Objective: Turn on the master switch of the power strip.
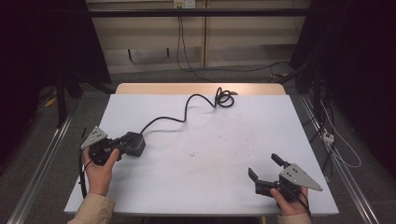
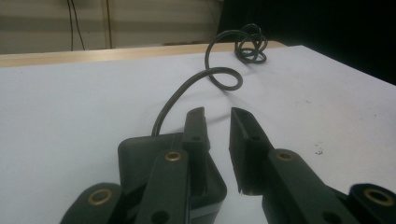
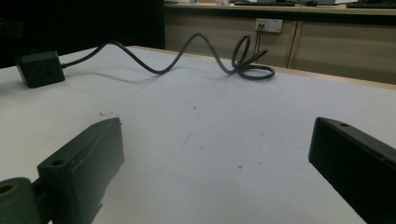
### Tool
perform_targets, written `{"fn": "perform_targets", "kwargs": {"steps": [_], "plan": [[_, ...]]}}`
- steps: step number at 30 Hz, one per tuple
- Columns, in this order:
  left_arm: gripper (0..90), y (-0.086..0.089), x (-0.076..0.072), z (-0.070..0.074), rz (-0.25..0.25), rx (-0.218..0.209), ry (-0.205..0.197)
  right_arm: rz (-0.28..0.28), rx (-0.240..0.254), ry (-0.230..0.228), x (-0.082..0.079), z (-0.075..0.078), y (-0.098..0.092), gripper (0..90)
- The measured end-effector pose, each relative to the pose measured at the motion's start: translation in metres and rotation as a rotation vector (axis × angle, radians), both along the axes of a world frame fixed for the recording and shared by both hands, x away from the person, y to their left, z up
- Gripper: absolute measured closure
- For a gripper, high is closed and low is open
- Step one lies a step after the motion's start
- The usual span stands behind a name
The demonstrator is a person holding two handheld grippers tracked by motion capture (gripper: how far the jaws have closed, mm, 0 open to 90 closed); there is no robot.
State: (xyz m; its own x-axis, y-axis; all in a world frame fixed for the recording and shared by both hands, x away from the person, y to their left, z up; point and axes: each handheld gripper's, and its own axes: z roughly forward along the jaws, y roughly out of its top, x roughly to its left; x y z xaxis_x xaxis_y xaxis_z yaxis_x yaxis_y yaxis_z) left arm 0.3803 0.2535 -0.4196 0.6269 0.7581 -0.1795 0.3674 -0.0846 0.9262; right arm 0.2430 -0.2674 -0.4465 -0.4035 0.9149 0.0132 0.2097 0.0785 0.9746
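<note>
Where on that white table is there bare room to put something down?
The widest bare patch lies mid-table, between the black power adapter at the left gripper and the right gripper. The far right corner is bare too. The cable crowds the far left and far middle.

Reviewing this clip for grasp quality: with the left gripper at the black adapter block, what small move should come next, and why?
Probably shift the left gripper slightly sideways so it straddles the black adapter block before closing. In the left gripper view one jaw lies over the block's top while the gap between the jaws holds nothing, so closing now would likely miss. The cable trails slack, and the right gripper sits open, well apart.
</note>
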Motion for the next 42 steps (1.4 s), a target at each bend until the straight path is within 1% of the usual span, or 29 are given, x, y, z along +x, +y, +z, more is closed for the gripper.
{"fn": "perform_targets", "kwargs": {"steps": [3,10,14,19,36,40,42], "plan": [[78.9,0.0005,0.0001,0.0002,0.001,0.008,-0.004,0.001,-0.001,0.000,-0.0001,0.0000,0.0000,2.8],[81.0,0.0015,0.0008,-0.0005,0.003,0.008,0.000,0.000,-0.001,0.001,0.0001,0.0000,0.0000,2.9],[81.9,0.0008,0.0007,-0.0005,0.003,0.015,-0.003,0.001,-0.004,0.003,0.0001,-0.0001,0.0002,2.9],[83.9,0.0025,0.0018,-0.0009,0.004,0.016,0.005,0.000,-0.002,0.001,0.0001,0.0001,0.0001,2.9],[87.3,0.0046,0.0030,-0.0014,0.016,0.027,0.007,-0.001,0.000,0.000,0.0002,0.0000,-0.0002,3.0],[89.7,0.0053,0.0034,-0.0018,0.014,0.045,0.012,-0.001,0.000,0.000,0.0002,0.0001,-0.0002,3.0],[90.0,0.0054,0.0033,-0.0018,0.015,0.046,0.010,-0.001,-0.001,0.001,0.0001,0.0001,-0.0003,3.0]]}}
